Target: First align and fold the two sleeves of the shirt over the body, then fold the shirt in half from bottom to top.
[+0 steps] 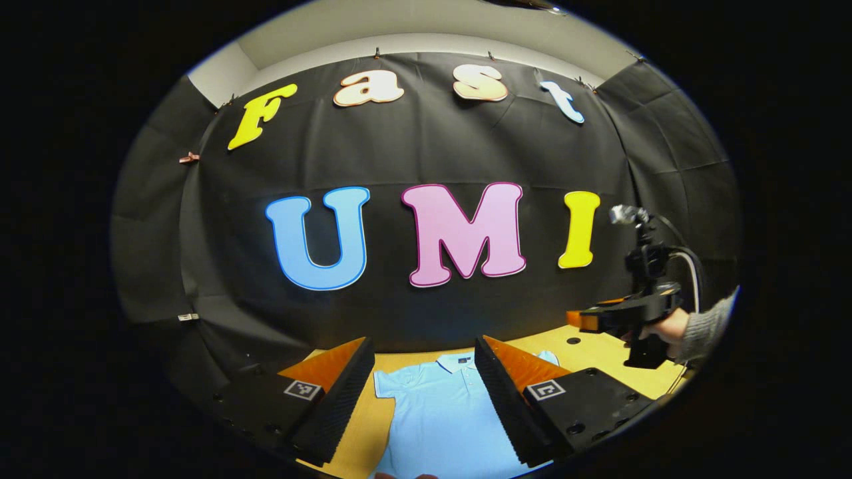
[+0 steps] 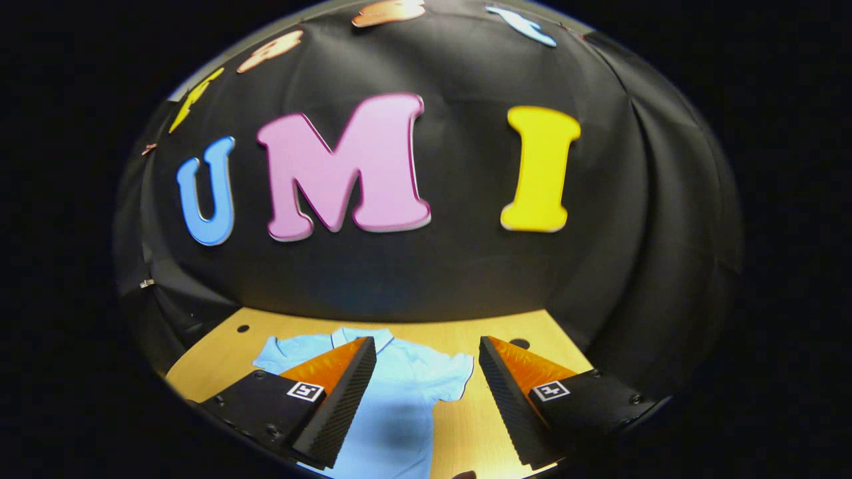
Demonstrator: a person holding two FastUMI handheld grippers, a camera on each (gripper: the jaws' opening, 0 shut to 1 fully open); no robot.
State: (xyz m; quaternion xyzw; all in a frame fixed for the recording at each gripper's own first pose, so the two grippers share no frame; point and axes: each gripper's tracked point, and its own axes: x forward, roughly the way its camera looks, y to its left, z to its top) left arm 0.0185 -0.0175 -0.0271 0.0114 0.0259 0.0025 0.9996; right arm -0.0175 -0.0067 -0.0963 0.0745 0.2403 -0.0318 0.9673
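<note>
Left gripper view: left gripper (image 1: 423, 372) held spread wide above a light blue shirt (image 1: 439, 419), grasping nothing. Shirt lay flat on the wooden table (image 1: 599, 346), collar toward the wall. Right gripper (image 1: 578, 319) held in a hand (image 1: 665, 327) at far right, jaw state unclear.

Right gripper view: right gripper (image 2: 426, 379) spread wide, empty, above the shirt (image 2: 399, 406), sleeves unfolded.
</note>
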